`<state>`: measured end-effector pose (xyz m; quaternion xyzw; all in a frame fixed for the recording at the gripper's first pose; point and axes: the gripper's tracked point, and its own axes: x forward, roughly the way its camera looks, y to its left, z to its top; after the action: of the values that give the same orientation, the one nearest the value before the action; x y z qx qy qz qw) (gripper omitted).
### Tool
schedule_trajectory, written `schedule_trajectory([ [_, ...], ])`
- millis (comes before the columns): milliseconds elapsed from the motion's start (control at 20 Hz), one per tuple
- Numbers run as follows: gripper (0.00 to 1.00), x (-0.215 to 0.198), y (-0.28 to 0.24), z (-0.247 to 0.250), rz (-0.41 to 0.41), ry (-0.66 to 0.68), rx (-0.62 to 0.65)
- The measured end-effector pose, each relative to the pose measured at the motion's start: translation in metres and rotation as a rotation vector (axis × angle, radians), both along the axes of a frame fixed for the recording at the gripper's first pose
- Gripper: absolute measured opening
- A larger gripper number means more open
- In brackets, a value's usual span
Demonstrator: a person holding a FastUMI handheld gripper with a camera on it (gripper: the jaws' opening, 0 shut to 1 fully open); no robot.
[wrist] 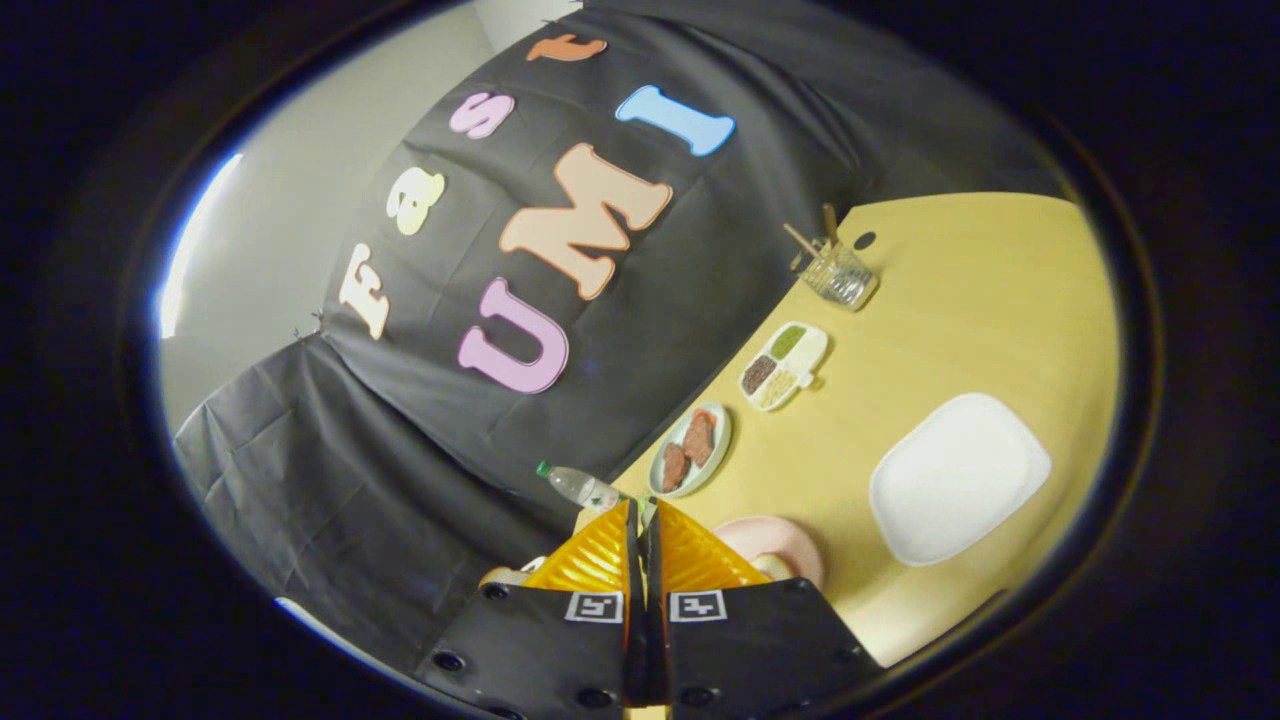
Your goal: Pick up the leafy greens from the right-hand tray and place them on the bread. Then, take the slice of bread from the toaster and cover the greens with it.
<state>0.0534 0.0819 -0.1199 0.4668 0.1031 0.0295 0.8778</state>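
The gripper [644,525] has its two fingers pressed together, with nothing between them. Just beyond the fingers a pink plate [785,545] lies on the yellow tabletop [960,300]. A white tray [958,478] is near it. Along the tabletop edge by the black wall stand a water bottle [580,487], a dish with meat patties [690,450], a divided dish [785,366] and a glass [838,273]. I cannot see greens or bread clearly.

Tool [642,520] fingers pressed together, nothing between.
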Motion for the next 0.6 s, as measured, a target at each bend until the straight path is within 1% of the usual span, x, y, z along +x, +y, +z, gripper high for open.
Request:
schedule_trajectory([
  [150,0.03,0.009,0.027,-0.008,0.006,0.022,0.024],
  [350,0.03,0.018,0.057,-0.036,0.011,0.080,0.081],
  [450,0.03,0.019,0.059,-0.058,-0.006,0.129,0.085],
  [600,0.03,0.019,0.044,-0.087,-0.048,0.188,0.070],
])
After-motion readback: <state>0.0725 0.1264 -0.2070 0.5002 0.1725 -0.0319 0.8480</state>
